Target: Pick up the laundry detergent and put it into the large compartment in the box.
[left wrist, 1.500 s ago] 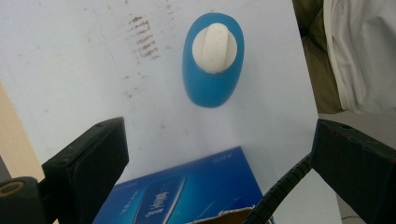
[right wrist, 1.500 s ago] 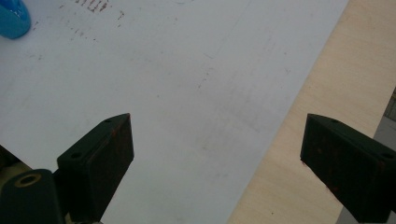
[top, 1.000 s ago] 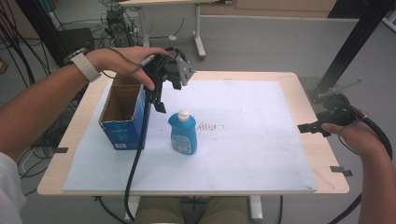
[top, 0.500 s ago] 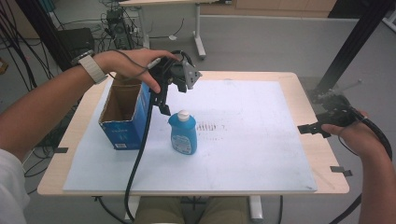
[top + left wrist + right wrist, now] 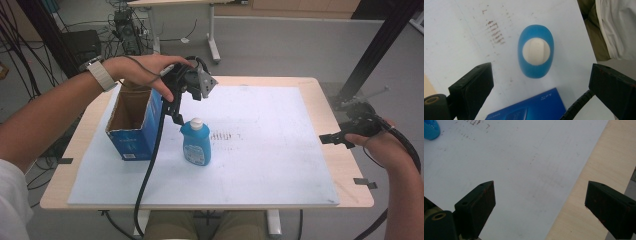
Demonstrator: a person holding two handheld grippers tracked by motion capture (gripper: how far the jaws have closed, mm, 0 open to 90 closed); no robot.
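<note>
Open blue carton (image 5: 131, 122) sits at the left of the white mat (image 5: 260, 165); the blue bottle (image 5: 196, 142) stands upright just beside it, right side. Left gripper (image 5: 176, 112) hangs over the white cap (image 5: 536, 51), jaws wide apart, holding nothing. Risk: coming down off-centre would clip the cap and tip the bottle, probably toward the carton. Left gripper view shows the cap between the jaws from straight above; the high view gives height instead. Right gripper (image 5: 327, 138) idles at the table's right edge (image 5: 584, 202), jaws wide, empty.
</note>
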